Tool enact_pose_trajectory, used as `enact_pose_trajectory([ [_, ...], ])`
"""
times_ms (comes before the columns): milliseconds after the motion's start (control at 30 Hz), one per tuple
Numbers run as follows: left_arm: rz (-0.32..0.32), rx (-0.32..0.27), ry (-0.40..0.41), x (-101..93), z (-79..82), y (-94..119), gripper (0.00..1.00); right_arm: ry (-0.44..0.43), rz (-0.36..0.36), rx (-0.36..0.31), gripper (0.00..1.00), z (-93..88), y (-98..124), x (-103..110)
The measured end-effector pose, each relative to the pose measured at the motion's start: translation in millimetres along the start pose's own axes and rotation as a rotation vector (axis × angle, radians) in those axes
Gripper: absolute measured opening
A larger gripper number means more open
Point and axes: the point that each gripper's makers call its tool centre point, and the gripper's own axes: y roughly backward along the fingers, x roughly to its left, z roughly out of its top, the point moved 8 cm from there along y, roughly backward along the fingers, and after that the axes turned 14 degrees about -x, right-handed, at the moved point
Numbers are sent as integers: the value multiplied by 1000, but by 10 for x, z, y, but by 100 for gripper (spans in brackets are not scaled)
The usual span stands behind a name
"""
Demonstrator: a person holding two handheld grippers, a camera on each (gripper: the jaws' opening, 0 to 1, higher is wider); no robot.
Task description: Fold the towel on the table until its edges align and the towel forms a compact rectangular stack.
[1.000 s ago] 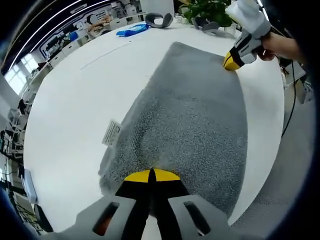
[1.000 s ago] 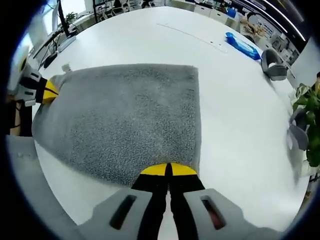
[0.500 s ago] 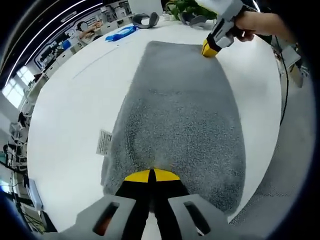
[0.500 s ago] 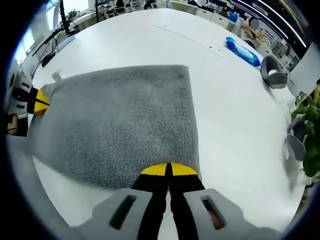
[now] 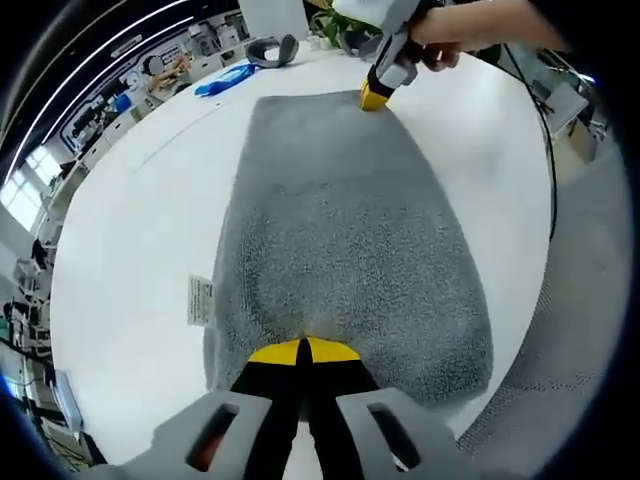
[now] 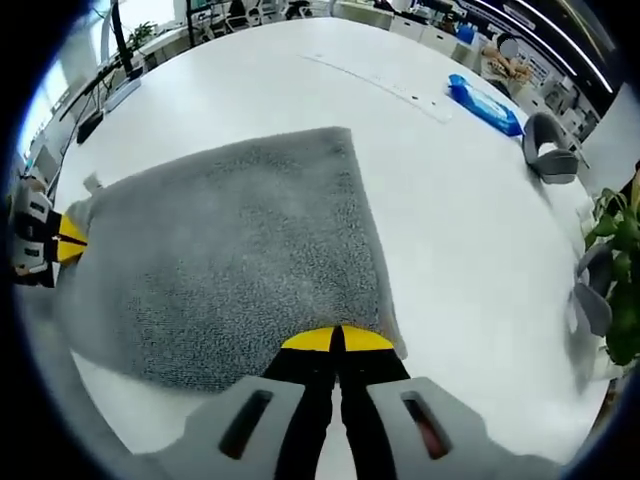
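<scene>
A grey towel (image 5: 345, 240) lies spread on the white table (image 5: 130, 230), with a white label (image 5: 200, 298) sticking out at its left edge. My left gripper (image 5: 304, 350) is shut on the towel's near edge. At the far corner the right gripper (image 5: 374, 96), held by a hand, is shut on the towel. In the right gripper view the same grey towel (image 6: 230, 250) stretches away from my right gripper (image 6: 337, 341), which pinches its near corner. The left gripper (image 6: 68, 238) grips the towel's far left corner.
A blue packet (image 5: 225, 80) and a grey headset-like object (image 5: 268, 47) lie at the far side of the table, beside a green plant (image 5: 335, 20). They are seen again as the blue packet (image 6: 482, 95) and the grey object (image 6: 548, 135). A black cable (image 5: 545, 150) hangs at the right edge.
Both grippers have kept their hold and pulled the towel taut. The towel has swung on the table, its far corner moving left in the left gripper view.
</scene>
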Motion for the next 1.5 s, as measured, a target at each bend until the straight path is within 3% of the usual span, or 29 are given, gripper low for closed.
enact_pose_trajectory([
  [433,-64,-22,-19,-306,91,-11,1,51,-12,5,0,110,-94,-120],
  [633,-89,-35,11,-388,139,-26,1,82,-21,-2,0,160,-135,-163],
  [933,-130,-47,-79,-614,260,-87,1,109,-24,7,0,279,-237,-256],
  [1500,-197,-77,-127,-815,431,-194,1,143,-29,6,0,420,-350,-344],
])
